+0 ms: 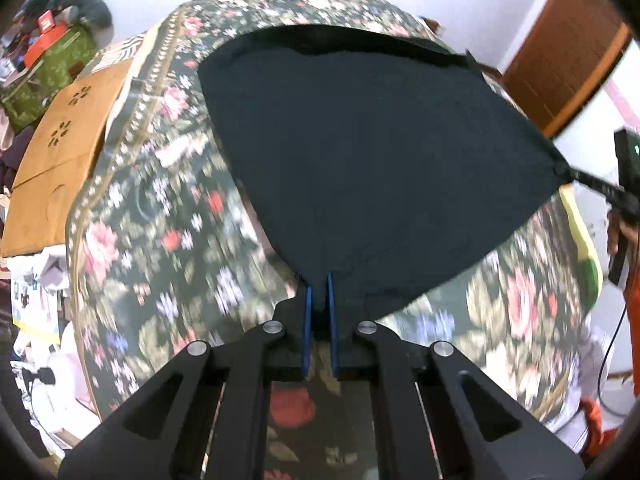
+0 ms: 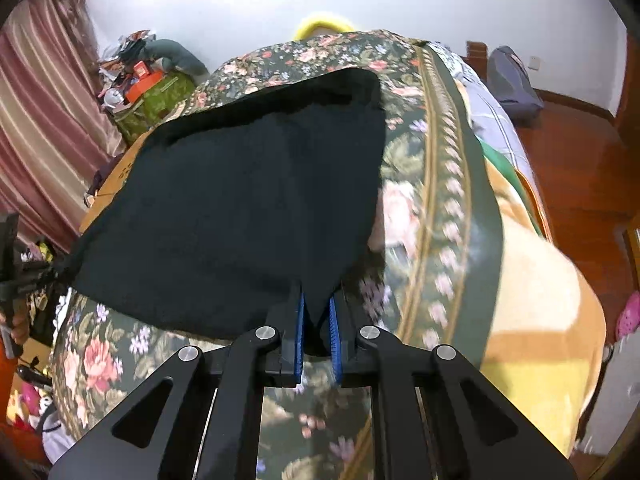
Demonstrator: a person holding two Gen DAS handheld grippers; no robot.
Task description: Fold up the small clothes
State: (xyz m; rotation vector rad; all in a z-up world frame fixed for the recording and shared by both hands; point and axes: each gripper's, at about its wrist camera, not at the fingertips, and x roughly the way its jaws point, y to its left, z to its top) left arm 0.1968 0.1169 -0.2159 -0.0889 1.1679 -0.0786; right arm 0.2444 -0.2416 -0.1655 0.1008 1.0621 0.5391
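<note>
The dark garment (image 1: pixel 372 152) lies spread on the floral bed (image 1: pixel 160 240), extending forward from both tongs. Left tongs (image 1: pixel 319 292) and right tongs (image 2: pixel 317 312) each clamp one near corner, its near edge stretched between them.

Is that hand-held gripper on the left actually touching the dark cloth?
Touching. In the left wrist view, the left hand-held gripper has its blue pads closed on a corner of the dark cloth, which is pulled taut from it.

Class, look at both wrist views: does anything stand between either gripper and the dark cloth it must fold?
Nothing visible does. The left gripper and the right gripper are each already shut on a near corner of the dark cloth, which lies over the floral bedspread.
</note>
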